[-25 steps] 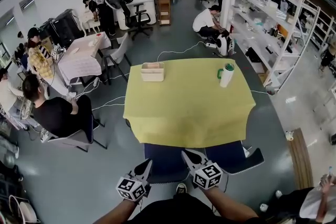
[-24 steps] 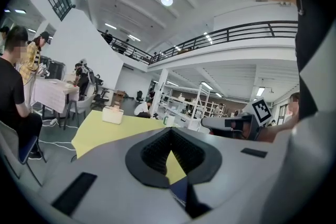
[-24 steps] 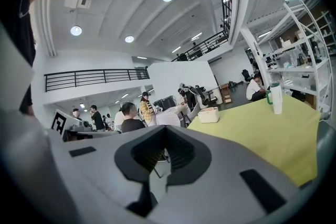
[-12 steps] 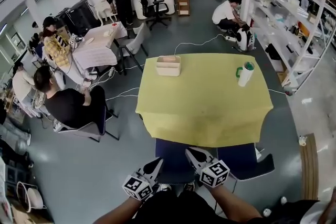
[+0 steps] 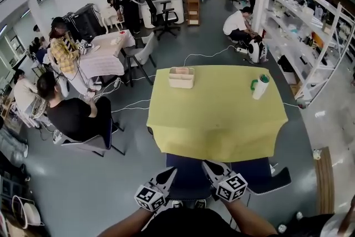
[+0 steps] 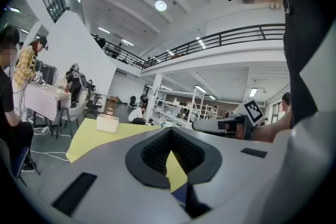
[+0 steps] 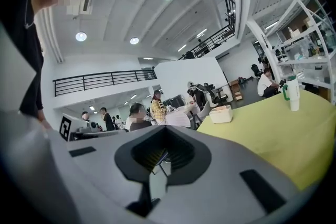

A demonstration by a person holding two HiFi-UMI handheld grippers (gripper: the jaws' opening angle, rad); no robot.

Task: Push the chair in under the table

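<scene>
From the head view, the table [image 5: 216, 114] has a yellow cloth over it. The blue chair [image 5: 260, 172] stands at the near edge of the table. Its front goes a little way under the cloth, and its back sticks out on the near side. The left gripper [image 5: 169, 173] and the right gripper [image 5: 209, 166] are side by side at the chair's back, both pointing at the table. I cannot tell from here if they press on the chair. On the table, a pale box [image 5: 181, 77] sits near the far left corner. A white bottle [image 5: 259, 86] with a green top stands near the far right corner. A person in black [image 5: 69, 114] sits on another chair to the left of the table.

In the left gripper view, the left gripper [image 6: 171, 139] has its jaws squeezed together with nothing between them. A bit of yellow cloth and blue chair peeks through the small gap. The table stretches away ahead, and the box is on it.

In the right gripper view, the right gripper [image 7: 165, 136] is clenched too, and it is empty. The table lies ahead and to the right, with the box and the bottle on it.
</scene>
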